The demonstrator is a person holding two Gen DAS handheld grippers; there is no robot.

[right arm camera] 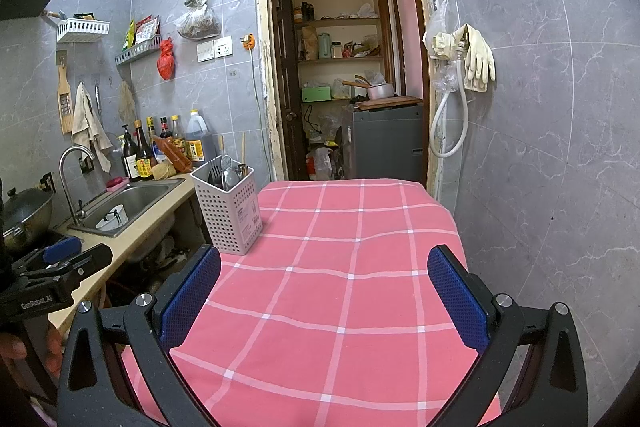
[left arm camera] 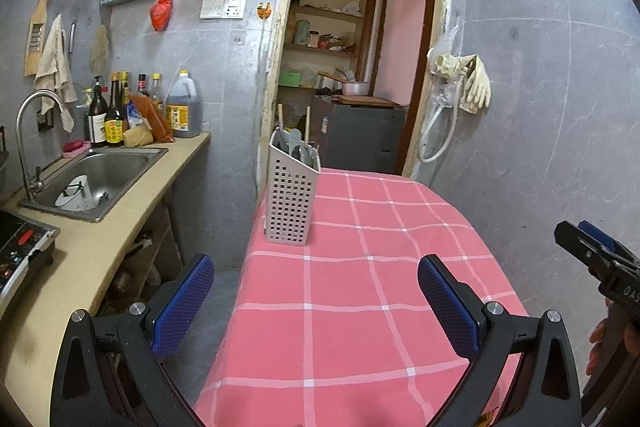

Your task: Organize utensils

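On tabletop [right arm camera: 340, 267]: perforated caddy [right arm camera: 230, 211] upright at far-left corner; utensils [right arm camera: 228, 173] inside mostly hidden. Left claw [left arm camera: 316, 303] wide, empty. Right claw [right arm camera: 324, 301] wide, empty.

**Readable lettering**

The black plastic left gripper [right arm camera: 60, 261], seen at the edge of the right wrist view, carries white lettering reading "GenRobot.AI" on its body. In the left wrist view the black right gripper [left arm camera: 576, 235] shows white letters "DAS" (cut off by the frame edge). The dark sauce bottle with a yellow label [left arm camera: 114, 125] bears characters too small to read.
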